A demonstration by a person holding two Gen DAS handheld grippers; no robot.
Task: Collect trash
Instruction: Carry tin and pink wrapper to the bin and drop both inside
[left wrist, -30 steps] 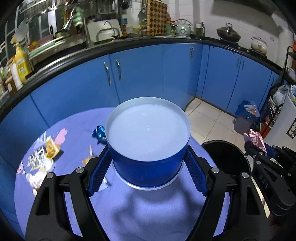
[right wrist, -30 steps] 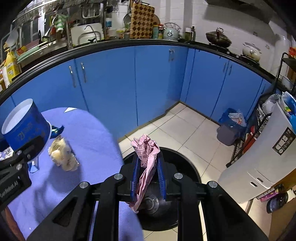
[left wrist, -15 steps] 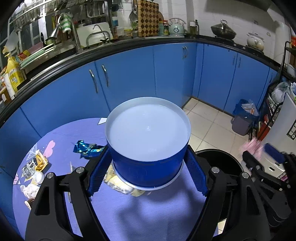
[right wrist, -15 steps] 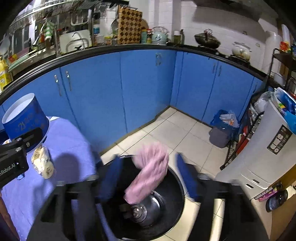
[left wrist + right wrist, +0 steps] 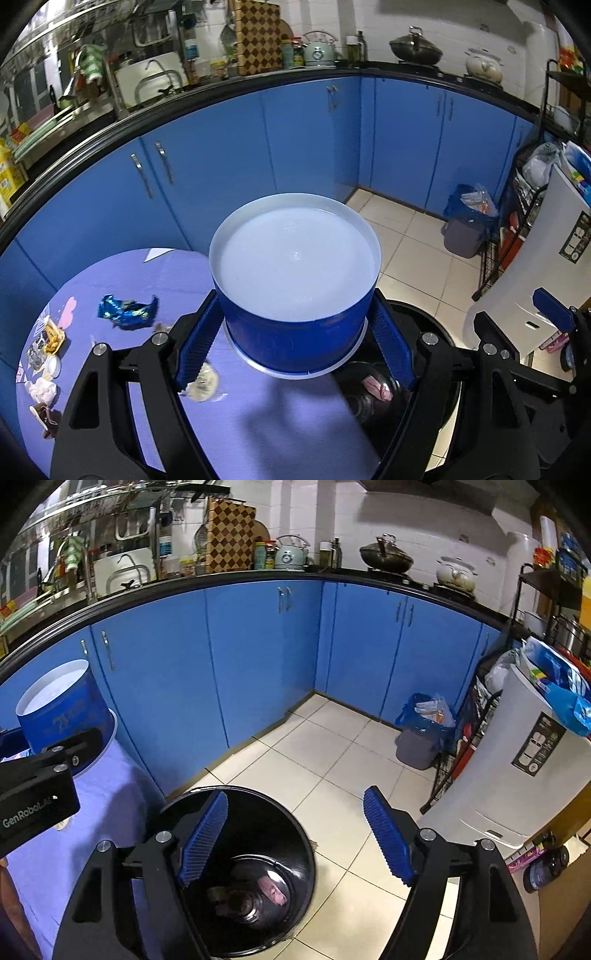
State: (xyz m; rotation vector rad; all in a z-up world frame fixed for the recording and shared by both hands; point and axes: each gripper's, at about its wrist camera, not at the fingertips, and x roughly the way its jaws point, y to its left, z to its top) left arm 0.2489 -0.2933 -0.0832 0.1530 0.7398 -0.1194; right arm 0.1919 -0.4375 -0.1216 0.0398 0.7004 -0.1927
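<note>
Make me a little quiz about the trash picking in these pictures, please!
1. True or false: the right gripper is squeezing a pink wrapper.
2. What is the left gripper holding?
A. a blue tub
B. a kettle
C. a frying pan
3. Fill in the blank: the pink wrapper lies at the bottom of the black ____.

Key:
1. False. Its jaws stand wide apart with nothing between them.
2. A. The tub sits between the blue pads, above the purple table.
3. Bin. The wrapper shows inside it in both views.
</note>
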